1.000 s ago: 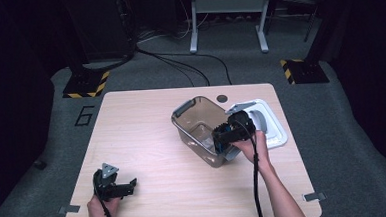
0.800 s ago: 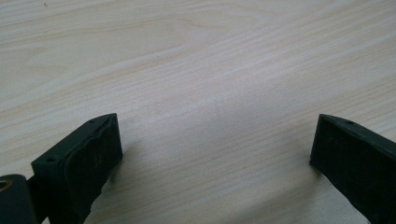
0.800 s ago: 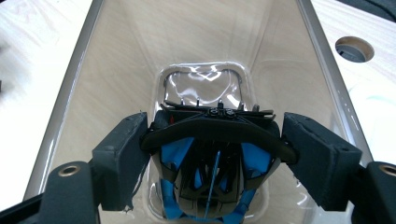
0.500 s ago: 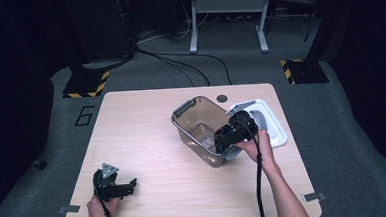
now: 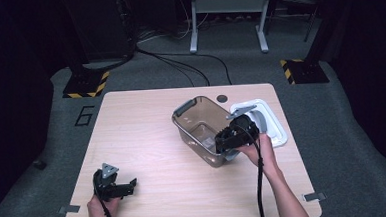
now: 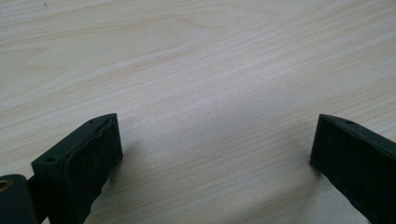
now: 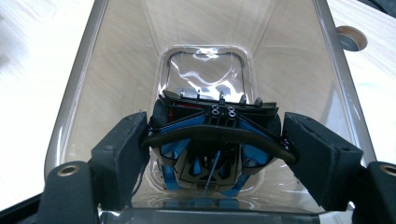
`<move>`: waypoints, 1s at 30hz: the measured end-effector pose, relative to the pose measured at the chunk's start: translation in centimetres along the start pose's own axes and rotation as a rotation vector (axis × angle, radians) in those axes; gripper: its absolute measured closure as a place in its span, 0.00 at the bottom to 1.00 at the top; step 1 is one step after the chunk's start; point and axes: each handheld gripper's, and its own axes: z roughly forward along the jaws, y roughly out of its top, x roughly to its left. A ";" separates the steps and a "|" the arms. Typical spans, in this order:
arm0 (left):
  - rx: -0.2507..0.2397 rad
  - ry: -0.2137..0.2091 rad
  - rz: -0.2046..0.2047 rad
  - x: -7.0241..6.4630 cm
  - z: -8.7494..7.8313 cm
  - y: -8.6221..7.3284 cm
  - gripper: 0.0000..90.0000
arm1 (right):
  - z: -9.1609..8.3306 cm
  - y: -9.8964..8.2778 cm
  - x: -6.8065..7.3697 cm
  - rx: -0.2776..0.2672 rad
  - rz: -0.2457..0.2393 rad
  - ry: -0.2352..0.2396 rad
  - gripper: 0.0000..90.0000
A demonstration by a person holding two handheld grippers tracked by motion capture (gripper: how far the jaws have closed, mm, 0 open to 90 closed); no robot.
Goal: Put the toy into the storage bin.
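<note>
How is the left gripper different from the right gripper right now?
The left gripper is open with nothing between its fingers; the right gripper is shut on a blue and black toy car. The left one rests low on the bare table; the right one reaches into the clear bin. Both have black fingers.

Wooden table (image 5: 147, 136), grey carpet (image 5: 331, 111), dark room

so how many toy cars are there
1: a blue and black toy car sits between the right gripper's jaws, inside the clear bin at the table's right. Others may be hidden behind that gripper.
</note>
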 end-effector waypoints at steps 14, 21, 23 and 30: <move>0.001 0.001 0.002 0.0 0.0 0.0 0.02 | -0.4 -1.5 0.2 -0.079 0.012 -0.018 0.26; 0.001 0.001 0.002 0.0 0.0 0.0 0.02 | -0.4 -1.8 0.3 -0.093 0.018 -0.025 0.26; 0.001 0.001 0.002 0.0 0.0 0.0 0.02 | -0.4 -1.8 0.3 -0.097 0.015 -0.028 0.26; 0.005 0.001 0.003 0.0 0.0 0.0 0.02 | -0.4 -1.9 0.6 -0.100 0.025 -0.040 0.26</move>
